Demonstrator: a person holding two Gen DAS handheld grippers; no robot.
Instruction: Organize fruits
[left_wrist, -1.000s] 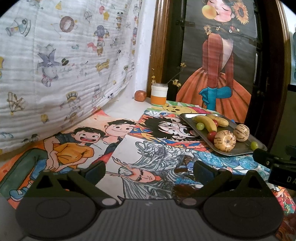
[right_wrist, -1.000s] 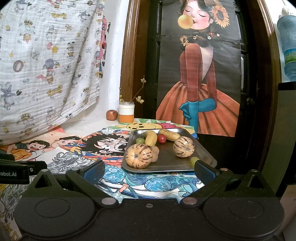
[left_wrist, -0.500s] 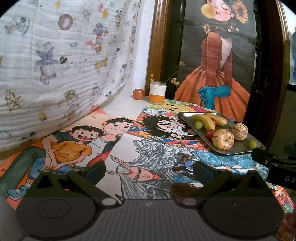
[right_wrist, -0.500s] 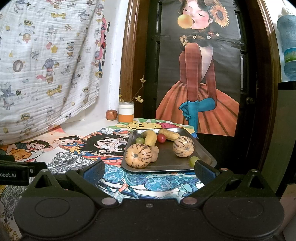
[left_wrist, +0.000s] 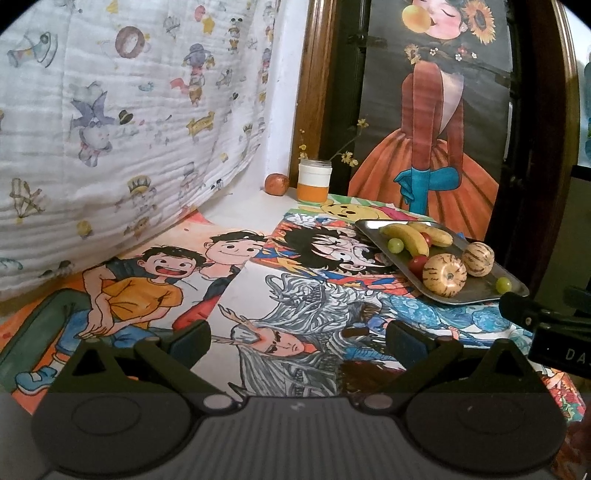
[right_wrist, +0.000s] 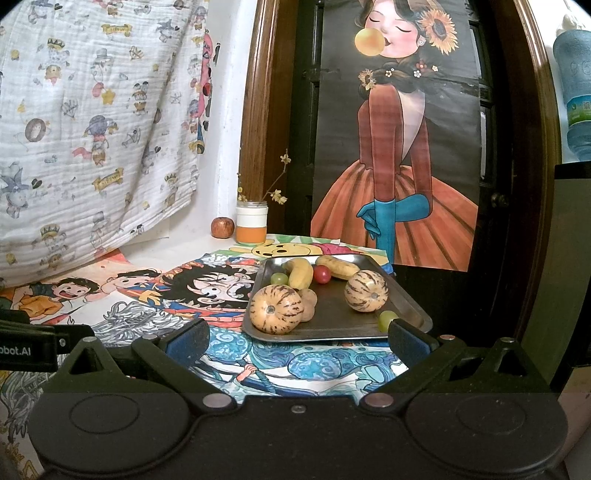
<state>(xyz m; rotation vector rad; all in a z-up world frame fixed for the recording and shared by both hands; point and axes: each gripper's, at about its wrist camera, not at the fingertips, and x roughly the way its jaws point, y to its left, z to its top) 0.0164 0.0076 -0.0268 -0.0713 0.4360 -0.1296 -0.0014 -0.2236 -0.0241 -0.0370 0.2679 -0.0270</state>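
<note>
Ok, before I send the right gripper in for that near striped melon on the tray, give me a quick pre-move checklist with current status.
1. Right gripper open and empty: ok, jaws spread wide, nothing between them.
2. Left gripper open and out of the way: ok, it hovers over the drawings, off to the side of the tray.
3. Near striped melon unobstructed from the front: ok.
4. Melon free of neighbours: not ok, a small brown fruit sits right against it.
5. Green grape clear of the right fingertip: cannot tell, they overlap in the right wrist view.
6. Destination for the fruit: cannot tell, none visible.
</note>
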